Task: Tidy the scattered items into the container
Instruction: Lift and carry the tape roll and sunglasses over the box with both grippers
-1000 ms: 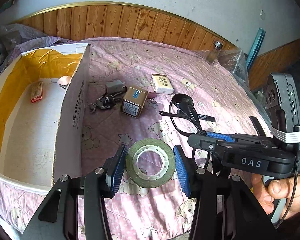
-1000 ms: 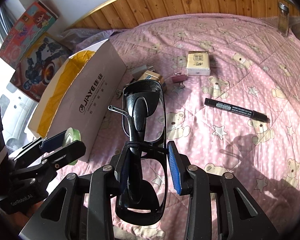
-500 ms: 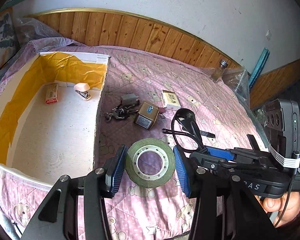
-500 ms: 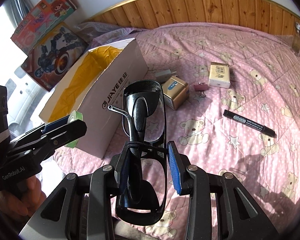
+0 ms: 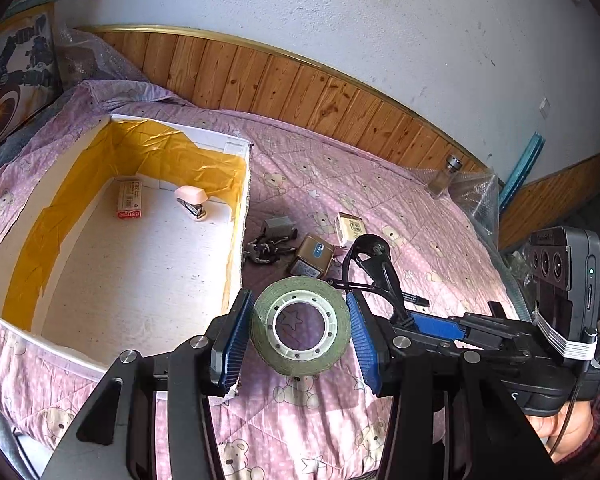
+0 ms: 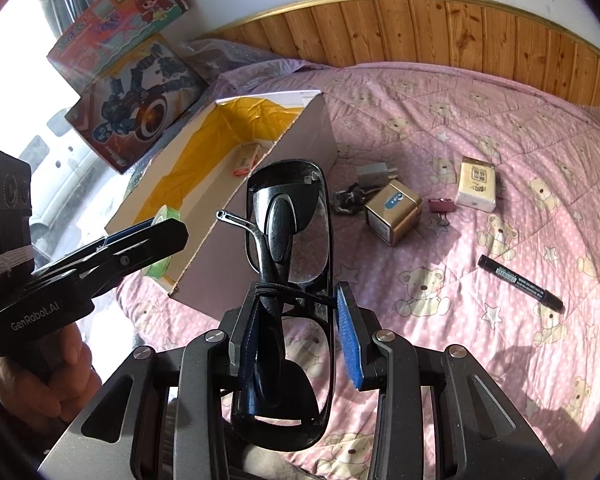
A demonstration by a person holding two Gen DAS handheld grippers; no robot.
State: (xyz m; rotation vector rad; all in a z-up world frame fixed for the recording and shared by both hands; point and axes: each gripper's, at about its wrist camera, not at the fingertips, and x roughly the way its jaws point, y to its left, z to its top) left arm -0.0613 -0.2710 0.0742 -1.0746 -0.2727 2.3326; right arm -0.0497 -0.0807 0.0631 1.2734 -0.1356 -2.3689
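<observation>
Both grippers have risen nearer the box (image 5: pixel 236 216) — jaws clamping tape roll (image 5: pixel 300 326) and sunglasses (image 6: pixel 290 240).

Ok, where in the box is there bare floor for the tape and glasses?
The near box floor is bare, from the stapler and small red carton at the far wall to the near rim. Outside, keys and gold tin crowd its right wall.

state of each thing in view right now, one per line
left tongs: shut on green tape roll
right tongs: shut on folded black glasses
white cardboard box: open, holds pink stapler
black marker pen: capped, lying on bedspread
</observation>
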